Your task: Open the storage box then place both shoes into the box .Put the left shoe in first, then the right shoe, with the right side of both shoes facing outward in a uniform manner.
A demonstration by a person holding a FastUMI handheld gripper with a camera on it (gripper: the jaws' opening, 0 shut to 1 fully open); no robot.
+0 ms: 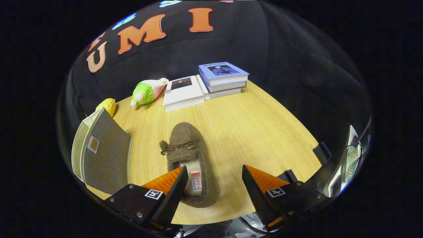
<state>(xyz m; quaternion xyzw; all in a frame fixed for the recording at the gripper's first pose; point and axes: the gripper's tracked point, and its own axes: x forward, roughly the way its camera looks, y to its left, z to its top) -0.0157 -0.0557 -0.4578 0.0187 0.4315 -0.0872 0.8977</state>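
Observation:
A brown fuzzy shoe (pixel 188 155) with a small bow lies on the wooden table (pixel 257 132), toe pointing away from me. Its heel end lies against my left finger and partly behind it. My gripper (pixel 214 175) is open above the table, its fingers wide apart, the right finger well clear of the shoe. The grey storage box (pixel 102 155) stands to the left of the shoe, its lid raised; I cannot see into it.
Beyond the shoe lie a white book (pixel 182 93) and a stack of blue books (pixel 223 79). A pink and green plush toy (pixel 147 92) and a yellow toy (pixel 107 105) sit at the far left. Some equipment (pixel 347 158) stands off the table's right edge.

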